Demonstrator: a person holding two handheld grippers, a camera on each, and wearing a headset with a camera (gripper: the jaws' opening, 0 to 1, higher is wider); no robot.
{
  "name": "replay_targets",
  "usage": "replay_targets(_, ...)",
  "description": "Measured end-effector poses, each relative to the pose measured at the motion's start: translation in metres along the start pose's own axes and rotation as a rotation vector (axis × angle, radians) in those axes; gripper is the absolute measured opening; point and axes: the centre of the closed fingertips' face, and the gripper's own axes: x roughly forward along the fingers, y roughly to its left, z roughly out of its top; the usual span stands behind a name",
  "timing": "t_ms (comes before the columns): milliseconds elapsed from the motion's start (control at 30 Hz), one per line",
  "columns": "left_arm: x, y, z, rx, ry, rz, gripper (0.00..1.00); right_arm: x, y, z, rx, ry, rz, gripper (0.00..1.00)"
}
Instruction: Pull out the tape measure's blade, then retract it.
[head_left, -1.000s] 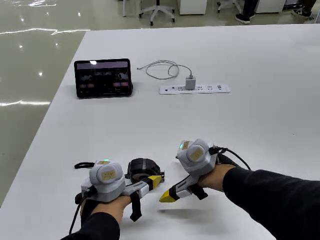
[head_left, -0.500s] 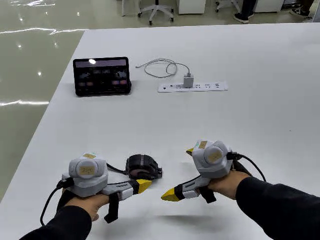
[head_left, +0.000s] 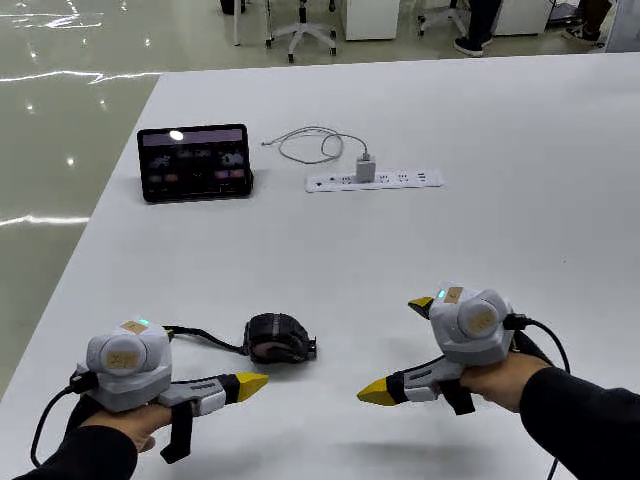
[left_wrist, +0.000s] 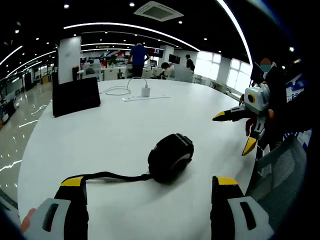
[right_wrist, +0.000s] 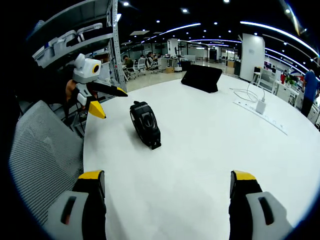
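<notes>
A black tape measure (head_left: 278, 338) lies on the white table (head_left: 420, 250), its blade in and its black strap (head_left: 195, 335) trailing to the left. My left gripper (head_left: 240, 385) is open a short way to its left, pointing at it; in the left gripper view the tape measure (left_wrist: 171, 156) sits ahead of the wide-apart jaws. My right gripper (head_left: 399, 347) is open to the right of it. The right gripper view has the tape measure (right_wrist: 145, 123) well ahead of the open gripper (right_wrist: 167, 175). Neither gripper touches it.
A dark tablet (head_left: 194, 162) stands at the back left. A white power strip (head_left: 372, 180) with a charger and coiled white cable (head_left: 310, 143) lies behind the centre. The table's left edge (head_left: 90, 240) drops to a glossy floor.
Both grippers have drawn away from the tape measure, the left one to the left and the right one to the right. The tape measure stays on the table.
</notes>
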Motion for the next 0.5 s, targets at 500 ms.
replay_targets(500, -0.029, -0.001, -0.013, 0.062, 0.047, -0.053, 1.0, -0.077, -0.031, -0.038, 0.044, -0.005, -0.099, 1.0)
